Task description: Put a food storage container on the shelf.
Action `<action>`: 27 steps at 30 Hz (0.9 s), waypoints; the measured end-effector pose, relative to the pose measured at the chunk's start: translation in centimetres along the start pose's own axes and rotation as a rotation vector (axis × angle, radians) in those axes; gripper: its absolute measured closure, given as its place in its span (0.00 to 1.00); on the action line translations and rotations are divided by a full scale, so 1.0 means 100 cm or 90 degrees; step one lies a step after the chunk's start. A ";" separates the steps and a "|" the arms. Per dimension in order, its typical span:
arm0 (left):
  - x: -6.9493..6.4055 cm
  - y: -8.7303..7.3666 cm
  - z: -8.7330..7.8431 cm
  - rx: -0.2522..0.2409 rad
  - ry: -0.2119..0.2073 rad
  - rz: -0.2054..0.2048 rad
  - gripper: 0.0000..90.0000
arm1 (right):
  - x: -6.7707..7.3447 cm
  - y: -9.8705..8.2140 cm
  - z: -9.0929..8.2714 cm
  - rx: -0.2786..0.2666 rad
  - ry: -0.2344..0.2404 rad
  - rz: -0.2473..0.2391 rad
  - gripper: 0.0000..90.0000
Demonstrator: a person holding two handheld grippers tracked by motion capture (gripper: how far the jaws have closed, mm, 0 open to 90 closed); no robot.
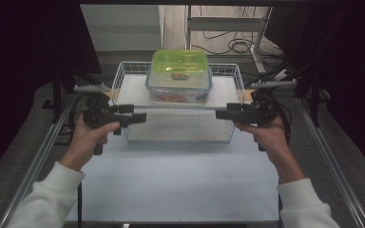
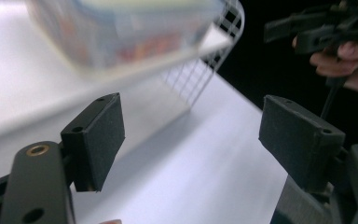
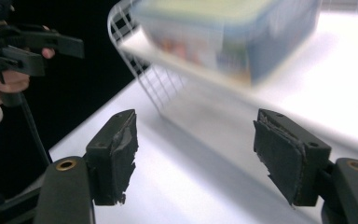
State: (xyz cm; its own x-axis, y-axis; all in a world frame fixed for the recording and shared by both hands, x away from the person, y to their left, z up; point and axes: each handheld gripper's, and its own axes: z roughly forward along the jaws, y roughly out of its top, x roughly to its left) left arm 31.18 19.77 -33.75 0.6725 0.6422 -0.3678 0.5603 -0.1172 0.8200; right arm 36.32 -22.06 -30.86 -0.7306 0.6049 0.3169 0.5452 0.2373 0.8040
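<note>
The left gripper [image 1: 140, 117] is held in the left hand [image 1: 89, 135] at the front left corner of the basket [image 1: 179, 137], its jaws pointed inward and spread wide with nothing between them. In the left gripper view the two pads [image 2: 100, 140] are seen well apart, bare white table [image 2: 205, 172] lying in the gap.

The right gripper [image 1: 221, 114] is held in the right hand [image 1: 266, 133] at the front right corner of the basket, aimed inward toward the left one. Its jaws are likewise parted and empty; in the right gripper view worn pads [image 3: 279, 154] are seen either side of open table.

Between the two grippers, the white wire basket is seen on the table, and a white board [image 1: 138, 92] is laid across its top. A clear box [image 1: 179, 83] with a green lid [image 1: 179, 61] is set on that board, toward the back and near the middle. Neither gripper is touching box, board or basket, as far as can be told. In both gripper views the box and board edge are blurred above the jaws.
</note>
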 end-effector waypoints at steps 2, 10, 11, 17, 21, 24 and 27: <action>-0.002 -0.010 0.002 0.008 0.010 0.007 0.23 | 0.001 -0.007 0.000 0.005 -0.003 -0.004 0.32; -0.009 -0.095 0.021 0.072 0.049 0.038 0.23 | 0.002 -0.086 0.001 0.045 0.010 0.014 0.30; -0.009 -0.101 0.024 0.081 0.051 0.038 0.23 | 0.001 -0.098 0.002 0.050 0.012 0.018 0.30; -0.002 -0.137 0.042 0.140 0.064 0.021 0.22 | -0.006 -0.139 0.008 0.084 -0.013 0.022 0.30; -0.001 -0.146 0.046 0.162 0.086 0.028 0.22 | -0.016 -0.163 0.014 0.103 -0.029 0.023 0.29; 0.001 -0.145 0.044 0.155 0.089 0.022 0.22 | -0.018 -0.164 0.013 0.082 -0.037 0.025 0.29; 0.003 -0.146 0.043 0.154 0.094 0.017 0.22 | -0.016 -0.164 0.012 0.075 -0.037 0.014 0.27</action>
State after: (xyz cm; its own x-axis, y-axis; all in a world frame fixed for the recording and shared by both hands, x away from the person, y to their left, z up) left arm 25.28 18.36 -47.72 0.6208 0.7381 -0.2643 0.6538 -0.3013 0.6941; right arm 29.07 -25.99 -45.14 -0.6950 0.6531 0.3007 0.6073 0.3092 0.7318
